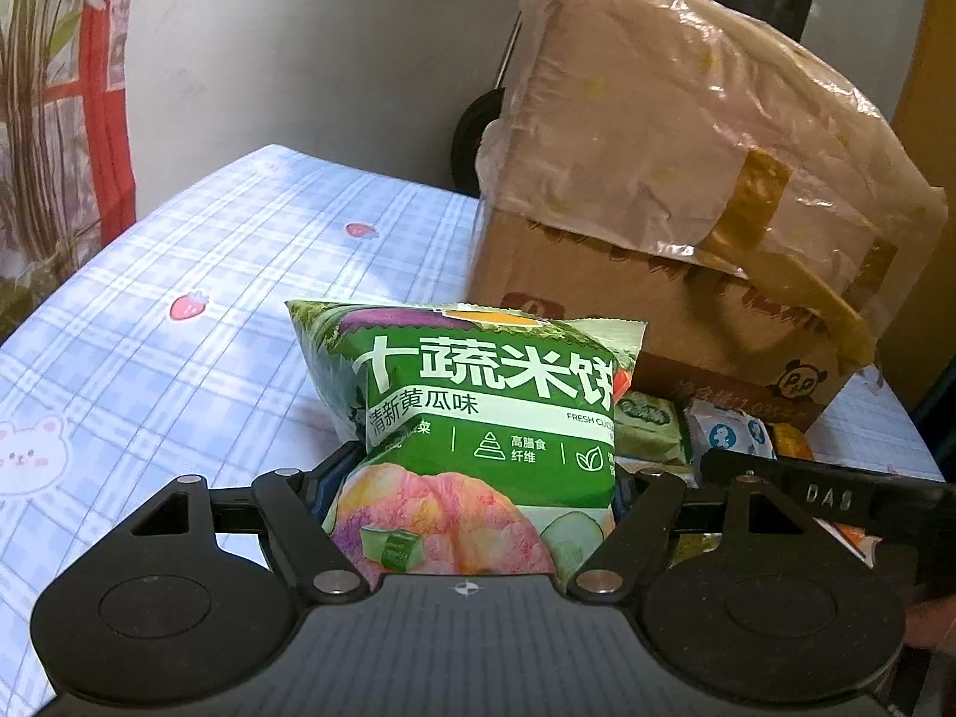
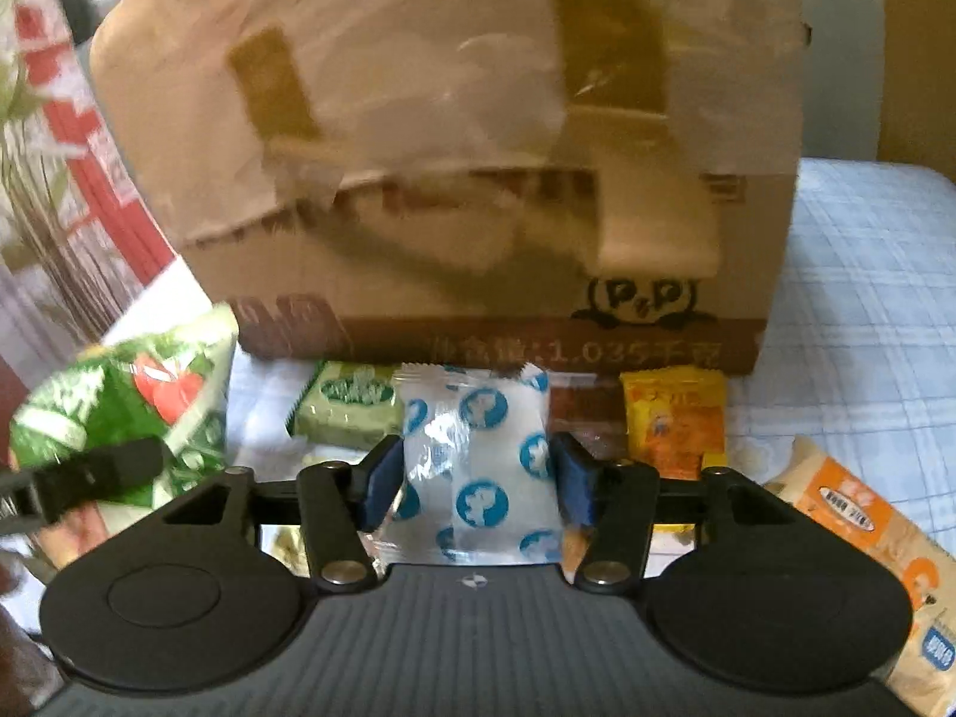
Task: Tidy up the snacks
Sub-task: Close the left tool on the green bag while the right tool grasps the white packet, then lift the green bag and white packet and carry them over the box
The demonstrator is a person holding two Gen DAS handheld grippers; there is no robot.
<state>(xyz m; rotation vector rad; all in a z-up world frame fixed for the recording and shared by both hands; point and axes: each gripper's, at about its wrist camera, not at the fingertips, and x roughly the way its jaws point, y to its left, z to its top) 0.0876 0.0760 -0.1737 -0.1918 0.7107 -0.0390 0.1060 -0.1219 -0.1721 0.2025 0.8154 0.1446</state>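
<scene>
A green rice-cracker bag [image 1: 478, 418] stands upright between the fingers of my left gripper [image 1: 478, 478], which is shut on its lower half. In the right wrist view my right gripper [image 2: 478, 478] is shut on a white packet with blue circles [image 2: 478, 466], its blue pads [image 2: 382, 481] pressing both sides. That packet [image 1: 735, 436] also shows at the right of the left wrist view. The green bag [image 2: 137, 406] appears at the left of the right wrist view. Both hold their loads just in front of a cardboard box [image 2: 448, 149].
The tall cardboard box [image 1: 657, 179], draped in crinkled plastic and tape, stands on a blue plaid tablecloth [image 1: 179, 299]. At its foot lie a small green packet [image 2: 346, 406] and a yellow-orange packet [image 2: 675, 418]. An orange and cream packet [image 2: 866, 538] lies at the right.
</scene>
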